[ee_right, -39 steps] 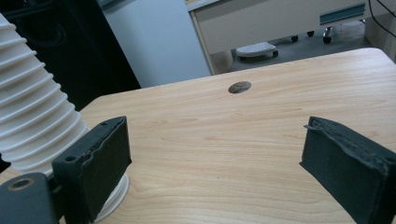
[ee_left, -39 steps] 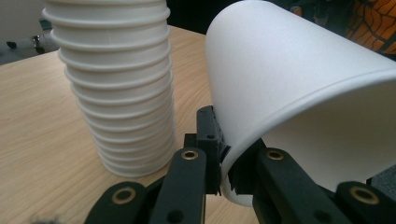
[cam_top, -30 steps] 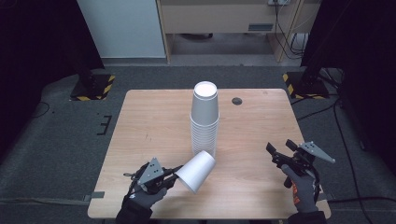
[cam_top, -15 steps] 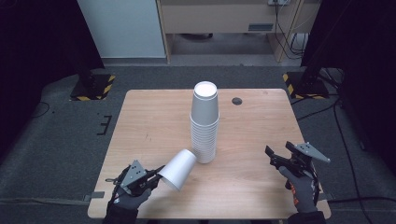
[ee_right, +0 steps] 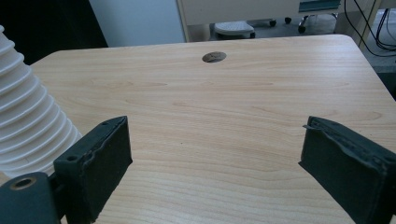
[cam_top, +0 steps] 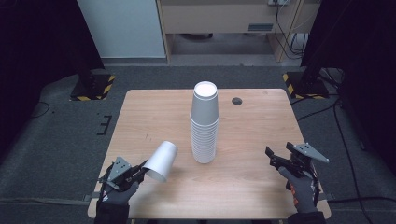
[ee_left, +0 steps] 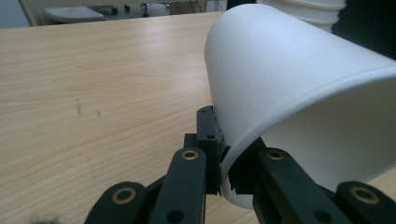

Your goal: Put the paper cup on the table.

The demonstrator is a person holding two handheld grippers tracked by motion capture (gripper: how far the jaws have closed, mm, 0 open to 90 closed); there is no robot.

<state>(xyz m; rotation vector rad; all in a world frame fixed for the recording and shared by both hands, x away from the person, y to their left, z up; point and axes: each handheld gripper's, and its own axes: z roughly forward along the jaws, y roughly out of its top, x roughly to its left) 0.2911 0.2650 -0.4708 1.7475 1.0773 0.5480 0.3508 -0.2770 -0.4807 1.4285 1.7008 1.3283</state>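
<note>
Wooden table, grey carpet floor, pale cabinet

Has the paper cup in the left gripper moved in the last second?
Yes. The cup and left gripper moved left, away from the cup stack.

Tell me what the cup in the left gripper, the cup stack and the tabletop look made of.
Cup: probably paper, matte white, with a thin rolled rim that the left gripper pinches.
Stack of cups: seemingly the same matte white paper, rims showing as ridges.
Table: light wood-grain top, low sheen; solid wood or laminate is unclear.
</note>
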